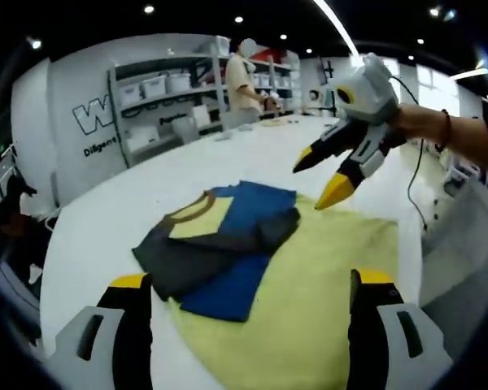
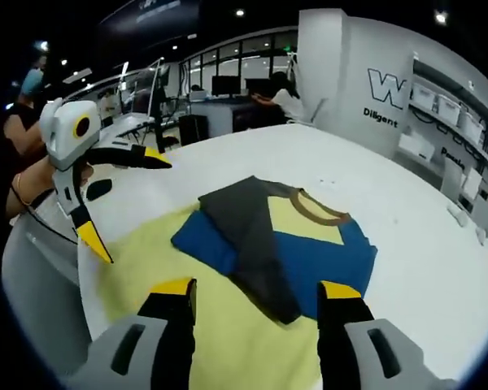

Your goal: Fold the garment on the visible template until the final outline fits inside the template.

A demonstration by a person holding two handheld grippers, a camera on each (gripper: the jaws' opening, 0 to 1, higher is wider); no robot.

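Observation:
A folded garment (image 1: 220, 244) in blue, yellow and dark grey, with a brown collar, lies on the yellow template (image 1: 317, 309) spread over the white table (image 1: 130, 203). Its left part hangs past the template's edge onto bare table. My left gripper (image 1: 250, 280) is open, hovering near the garment's close edge with nothing between its jaws. My right gripper (image 1: 320, 176) hangs open above the template's far side. In the right gripper view, the garment (image 2: 285, 244) lies just ahead of my open right gripper (image 2: 257, 288) on the template (image 2: 146, 268), and the left gripper (image 2: 128, 203) is open at the left.
Shelves with white bins (image 1: 171, 89) stand behind the table, and a person (image 1: 242, 77) stands there. Another person (image 2: 289, 101) sits at a desk with monitors beyond the table. Small items (image 1: 281, 122) lie at the table's far end. A cable (image 1: 415, 179) runs at the right.

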